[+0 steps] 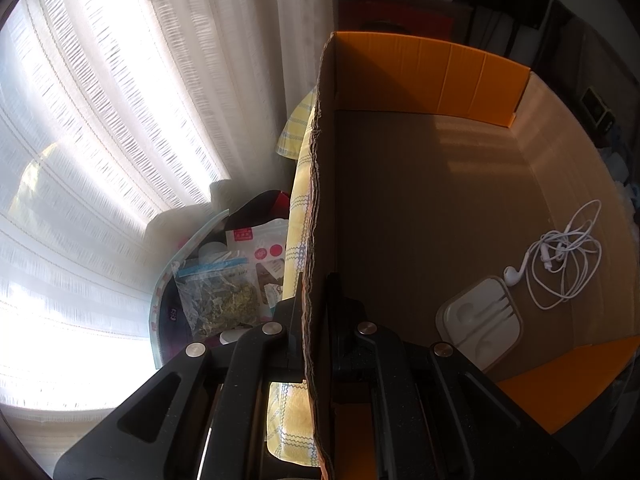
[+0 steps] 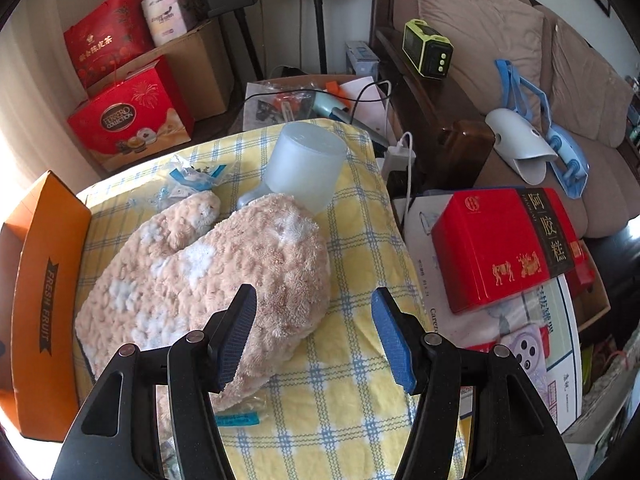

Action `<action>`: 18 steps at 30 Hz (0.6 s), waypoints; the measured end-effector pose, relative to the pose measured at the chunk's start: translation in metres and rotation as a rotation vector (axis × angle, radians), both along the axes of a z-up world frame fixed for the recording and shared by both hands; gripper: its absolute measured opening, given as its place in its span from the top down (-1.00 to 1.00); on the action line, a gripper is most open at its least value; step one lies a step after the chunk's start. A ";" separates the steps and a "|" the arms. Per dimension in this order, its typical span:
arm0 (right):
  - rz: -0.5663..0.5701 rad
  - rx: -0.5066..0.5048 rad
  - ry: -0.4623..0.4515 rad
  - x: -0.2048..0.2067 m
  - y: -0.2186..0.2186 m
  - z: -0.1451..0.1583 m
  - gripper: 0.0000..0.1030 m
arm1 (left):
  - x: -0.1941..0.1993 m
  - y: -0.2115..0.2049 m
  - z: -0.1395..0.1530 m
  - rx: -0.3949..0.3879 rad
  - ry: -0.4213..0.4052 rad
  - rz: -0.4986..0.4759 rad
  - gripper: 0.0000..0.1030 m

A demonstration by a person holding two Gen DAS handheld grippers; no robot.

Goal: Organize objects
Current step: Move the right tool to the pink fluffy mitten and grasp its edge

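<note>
In the left wrist view my left gripper (image 1: 314,300) is shut on the left wall of a cardboard box (image 1: 320,200) with orange flaps. Inside the box lie tangled white earphones (image 1: 564,256) and a white earphone case (image 1: 480,320). In the right wrist view my right gripper (image 2: 314,332) stands open just above the near end of a fluffy beige plush item (image 2: 208,264) on the yellow checked cloth (image 2: 360,360). Nothing is pressed between its blue pads (image 2: 390,336). A frosted plastic cup (image 2: 306,164) lies tipped behind the plush. The box's orange flap (image 2: 44,288) reads FRESH FRUIT.
Clear plastic bags (image 2: 192,178) lie on the cloth behind the plush. A red tin (image 2: 504,244) sits to the right on a white box. Red gift boxes (image 2: 128,120) stand at the back left. A sofa (image 2: 520,60) stands right. A zip bag of dried herbs (image 1: 216,300) lies left of the box.
</note>
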State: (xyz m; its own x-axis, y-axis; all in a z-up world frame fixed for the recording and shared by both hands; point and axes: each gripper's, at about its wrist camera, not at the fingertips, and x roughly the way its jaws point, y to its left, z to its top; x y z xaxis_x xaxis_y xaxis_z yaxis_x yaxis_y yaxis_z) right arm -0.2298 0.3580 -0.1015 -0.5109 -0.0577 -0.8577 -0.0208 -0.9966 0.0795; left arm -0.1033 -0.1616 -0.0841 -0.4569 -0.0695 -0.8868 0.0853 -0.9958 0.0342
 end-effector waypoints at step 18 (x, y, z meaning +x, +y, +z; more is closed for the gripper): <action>0.020 -0.071 -0.064 -0.009 -0.013 -0.023 0.01 | 0.006 0.000 0.003 -0.009 -0.002 -0.003 0.87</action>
